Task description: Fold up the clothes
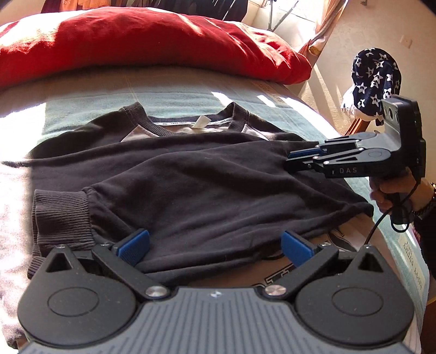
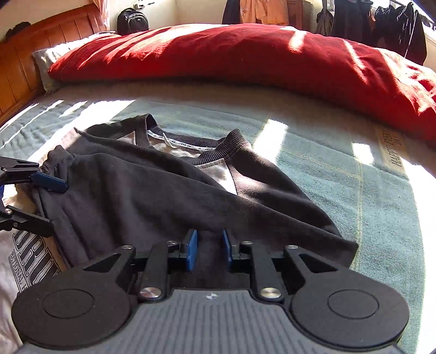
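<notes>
So the black sweatshirt [image 1: 190,174] was lying on the bed [image 2: 354,174] near its right edge, sleeve folded across. Left gripper [image 1: 215,247] was spread wide over the hem, gripping nothing. Right gripper [image 2: 208,249] looked pinched on the sweatshirt fabric.

Setting: home bedroom. Evidence: a bed with a green quilted bedspread [image 2: 340,174] and a wooden headboard [image 2: 35,49] at its far left. A large red pillow [image 2: 245,57] lies across the bed. Clothes hang on a rack [image 2: 381,24] behind it. A black backpack [image 2: 132,20] sits against the wall. Sunlight falls in patches; a curtain [image 1: 324,30] hangs by the window.
</notes>
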Tool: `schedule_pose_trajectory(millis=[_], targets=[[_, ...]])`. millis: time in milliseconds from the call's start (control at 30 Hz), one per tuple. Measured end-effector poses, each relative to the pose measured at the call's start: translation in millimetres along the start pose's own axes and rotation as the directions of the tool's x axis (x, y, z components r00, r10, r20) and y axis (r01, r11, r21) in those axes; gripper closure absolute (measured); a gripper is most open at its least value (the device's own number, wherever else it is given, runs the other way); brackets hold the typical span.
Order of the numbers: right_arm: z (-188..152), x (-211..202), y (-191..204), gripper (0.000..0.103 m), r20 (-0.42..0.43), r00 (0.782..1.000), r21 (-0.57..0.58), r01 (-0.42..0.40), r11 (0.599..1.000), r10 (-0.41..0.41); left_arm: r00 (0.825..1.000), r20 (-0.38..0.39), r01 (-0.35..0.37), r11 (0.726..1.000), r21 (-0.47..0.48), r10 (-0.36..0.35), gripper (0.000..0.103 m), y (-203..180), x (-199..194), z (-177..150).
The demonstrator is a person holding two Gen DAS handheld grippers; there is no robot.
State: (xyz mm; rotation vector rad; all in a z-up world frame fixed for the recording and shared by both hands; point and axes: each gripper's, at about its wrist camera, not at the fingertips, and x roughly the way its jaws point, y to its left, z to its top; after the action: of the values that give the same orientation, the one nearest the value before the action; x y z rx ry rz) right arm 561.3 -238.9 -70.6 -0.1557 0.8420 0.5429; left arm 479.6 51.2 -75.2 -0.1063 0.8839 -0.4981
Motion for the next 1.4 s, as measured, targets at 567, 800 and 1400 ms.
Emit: schedule_pose_trajectory(millis=[567,800,1400], targets=[[-13.0,-40.3,-79.4,0.066,0.025,1.0,0.355,-0.015,0.935,0.007,0.995,0.037,0.099,0.991,-0.09,-0.096,0.001,11.7,17.3,28.3],[-26.1,-10.6,-93.3,0.075,0.032,0.996,0.37,0.07,0.926,-0.087,0.996,0.081,0.047,0.994,-0.098,-0.039,0.001,28.4,34.1,42.8],[-72.3,-84.7,-32.0,0.07,-0.043,0.998,0.243,-0.027,0.97,0.038,1.0,-0.022,-0.008,1.0,0.003,0.009,0.001,-2.4,-22.2,3.7]])
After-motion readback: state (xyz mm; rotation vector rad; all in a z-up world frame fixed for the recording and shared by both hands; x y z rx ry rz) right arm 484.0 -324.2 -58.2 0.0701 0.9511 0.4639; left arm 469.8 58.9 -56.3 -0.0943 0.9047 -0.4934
